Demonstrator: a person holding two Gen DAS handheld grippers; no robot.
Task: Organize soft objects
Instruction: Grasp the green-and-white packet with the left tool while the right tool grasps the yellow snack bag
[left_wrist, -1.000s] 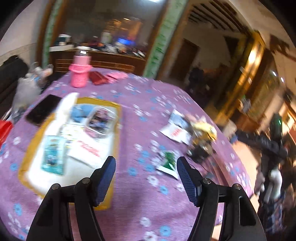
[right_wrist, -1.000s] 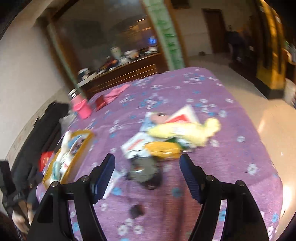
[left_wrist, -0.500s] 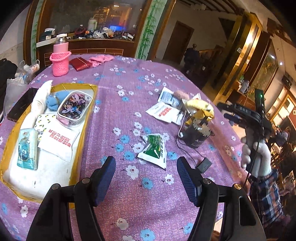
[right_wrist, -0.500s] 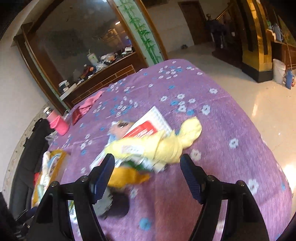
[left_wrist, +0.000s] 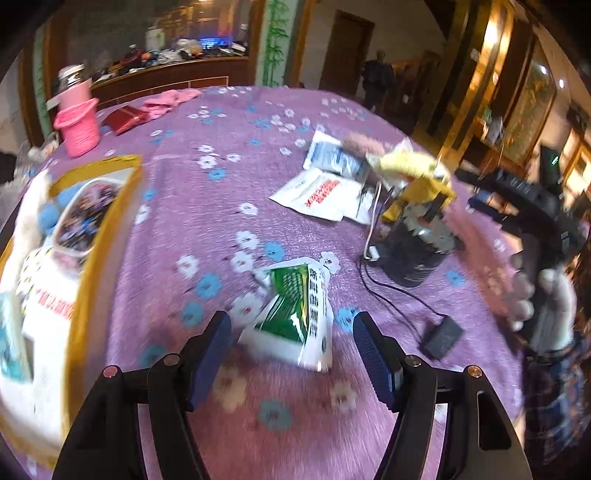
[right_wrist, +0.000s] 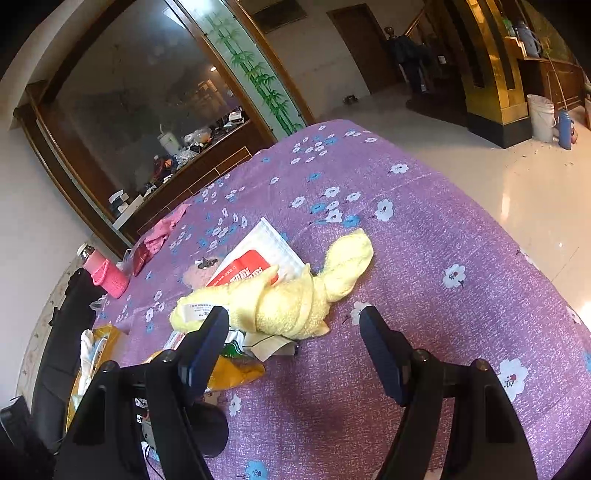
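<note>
In the left wrist view, the left gripper (left_wrist: 291, 341) hangs with its jaws spread wide over a purple flowered tablecloth (left_wrist: 207, 206), gripping nothing; a green and white soft pouch (left_wrist: 295, 314) lies on the cloth between and just beyond the blue-padded fingers (left_wrist: 210, 354), with no pad touching it. To the left sits a yellow-rimmed tray (left_wrist: 88, 280) that holds white packets and a clear-lidded box. Farther off lie a white packet with red print (left_wrist: 317, 194), a yellow towel (left_wrist: 406, 164) and a dark cylindrical device (left_wrist: 417, 243) with a thin cable running to a small black box (left_wrist: 441, 338). A pink bottle (left_wrist: 77, 118) stands at the far left of the table. At the right edge a white-gloved hand (left_wrist: 543, 299) holds the right gripper. In the right wrist view, the right gripper (right_wrist: 295, 328) is likewise released, jaws apart and empty, poised just short of the twisted yellow towel (right_wrist: 295, 291), which rests on the cloth across a white packet with a red label (right_wrist: 258, 258); the towel's near edge shows between the fingers without contact. A crumpled yellow bag (right_wrist: 232, 373) lies beside the left finger.
</note>
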